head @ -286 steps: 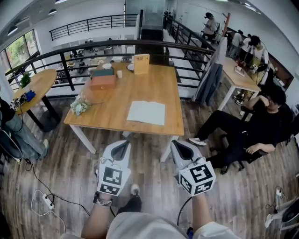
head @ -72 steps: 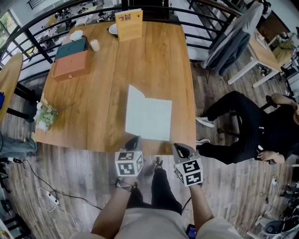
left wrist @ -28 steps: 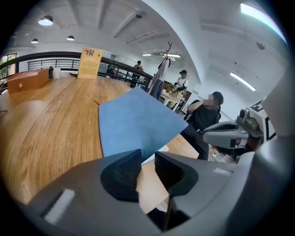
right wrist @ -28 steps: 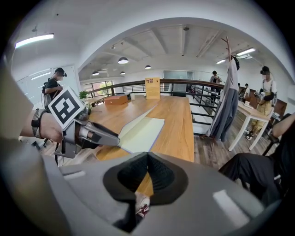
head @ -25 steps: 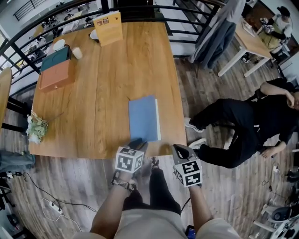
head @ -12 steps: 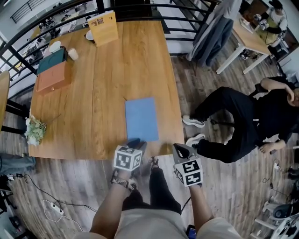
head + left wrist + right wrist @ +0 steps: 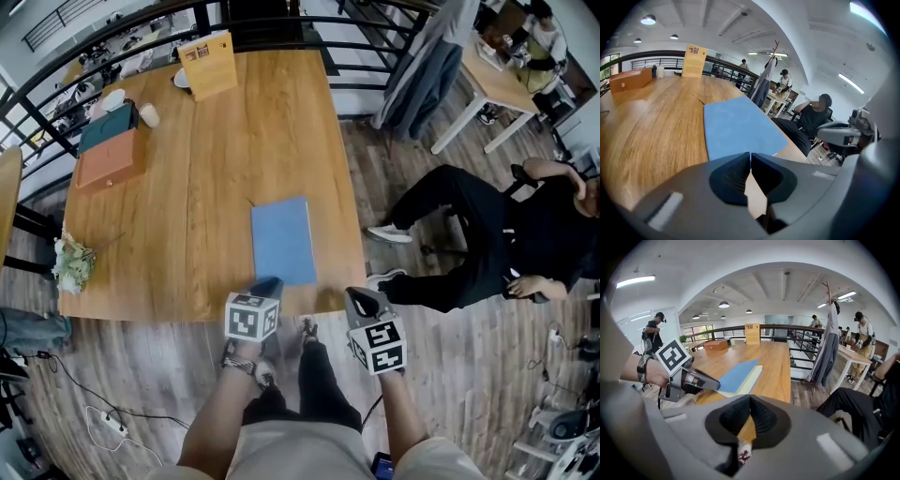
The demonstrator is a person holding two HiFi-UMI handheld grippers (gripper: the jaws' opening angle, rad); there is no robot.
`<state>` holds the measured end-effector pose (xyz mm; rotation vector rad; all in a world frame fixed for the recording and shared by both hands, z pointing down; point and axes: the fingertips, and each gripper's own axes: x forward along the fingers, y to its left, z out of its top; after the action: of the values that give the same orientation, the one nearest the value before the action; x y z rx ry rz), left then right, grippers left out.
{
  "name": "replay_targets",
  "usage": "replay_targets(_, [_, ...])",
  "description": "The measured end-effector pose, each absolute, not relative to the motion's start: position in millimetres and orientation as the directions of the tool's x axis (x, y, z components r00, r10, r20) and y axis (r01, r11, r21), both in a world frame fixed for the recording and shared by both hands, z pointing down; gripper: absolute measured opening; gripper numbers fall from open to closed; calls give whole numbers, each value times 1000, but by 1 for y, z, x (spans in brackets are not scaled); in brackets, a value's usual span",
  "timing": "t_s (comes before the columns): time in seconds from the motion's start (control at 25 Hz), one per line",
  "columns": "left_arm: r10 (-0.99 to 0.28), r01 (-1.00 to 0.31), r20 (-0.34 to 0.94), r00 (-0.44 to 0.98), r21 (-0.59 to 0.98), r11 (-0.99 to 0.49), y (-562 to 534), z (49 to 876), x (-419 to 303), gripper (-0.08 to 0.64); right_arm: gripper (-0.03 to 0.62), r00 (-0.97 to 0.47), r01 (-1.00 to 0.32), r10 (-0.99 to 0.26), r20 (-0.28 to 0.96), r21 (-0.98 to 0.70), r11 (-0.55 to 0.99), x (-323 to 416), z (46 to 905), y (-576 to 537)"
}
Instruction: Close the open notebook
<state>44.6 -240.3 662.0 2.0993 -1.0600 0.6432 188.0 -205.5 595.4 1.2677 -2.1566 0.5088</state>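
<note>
The notebook lies closed on the wooden table near its front edge, blue cover up. The left gripper view shows the notebook just past my jaws, and in the right gripper view its cream page edge faces right. My left gripper hovers at the notebook's near edge. Its jaws have just been closing and now meet with nothing between them. My right gripper is shut and empty off the table's front right corner.
At the far left of the table are an orange box, a teal box, a cup and a standing sign. Flowers lie at the left edge. A person in black sits to the right.
The notebook's cover has settled flatter, with less of the white page edge showing at its right. Both hands have stayed at the table's front edge.
</note>
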Motion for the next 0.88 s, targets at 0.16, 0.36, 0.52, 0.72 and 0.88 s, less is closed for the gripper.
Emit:
replay_targets(0.16, [-520, -836, 663, 538, 343, -428, -246, 649, 37, 6, 2, -381, -880, -666, 642, -30, 474, 185, 589, -204])
replay_targets(0.36, [-550, -839, 640, 537, 335, -429, -246, 638, 28, 6, 2, -386, -879, -680, 624, -25, 476, 178, 579, -202])
replay_targets(0.52, [-574, -841, 619, 536, 326, -433, -244, 625, 21, 6, 2, -391, -878, -700, 597, -15, 478, 172, 563, -205])
replay_targets(0.72, [-619, -845, 578, 531, 305, -440, -240, 598, 8, 6, 2, -407, -874, -730, 549, -2, 487, 159, 533, -208])
replay_targets(0.88, [-666, -849, 529, 527, 289, -442, -236, 567, -7, 6, 2, -422, -871, -753, 505, 5, 492, 147, 504, -207])
